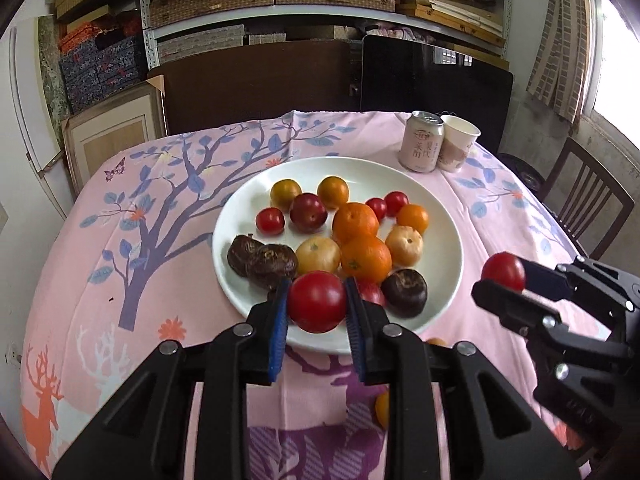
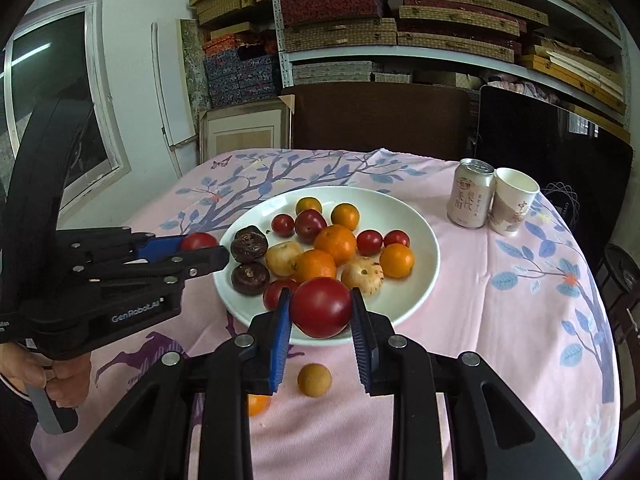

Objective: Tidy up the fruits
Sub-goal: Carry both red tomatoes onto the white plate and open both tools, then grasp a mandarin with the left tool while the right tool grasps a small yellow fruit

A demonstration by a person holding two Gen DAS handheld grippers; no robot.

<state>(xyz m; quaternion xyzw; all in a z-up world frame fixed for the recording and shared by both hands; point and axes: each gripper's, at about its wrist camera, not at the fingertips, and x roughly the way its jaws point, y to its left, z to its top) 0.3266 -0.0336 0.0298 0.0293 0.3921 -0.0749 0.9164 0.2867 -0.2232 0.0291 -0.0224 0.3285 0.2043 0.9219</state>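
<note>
A white plate on the pink tablecloth holds several fruits: oranges, red tomatoes, a plum and dark brown fruits. My left gripper is shut on a red tomato over the plate's near rim; it also shows at the left of the right wrist view. My right gripper is shut on a red tomato above the plate's near edge; in the left wrist view it is right of the plate.
A pink drink can and a paper cup stand at the back right. A small brown fruit and an orange lie on the cloth near me. Chairs and shelves surround the table.
</note>
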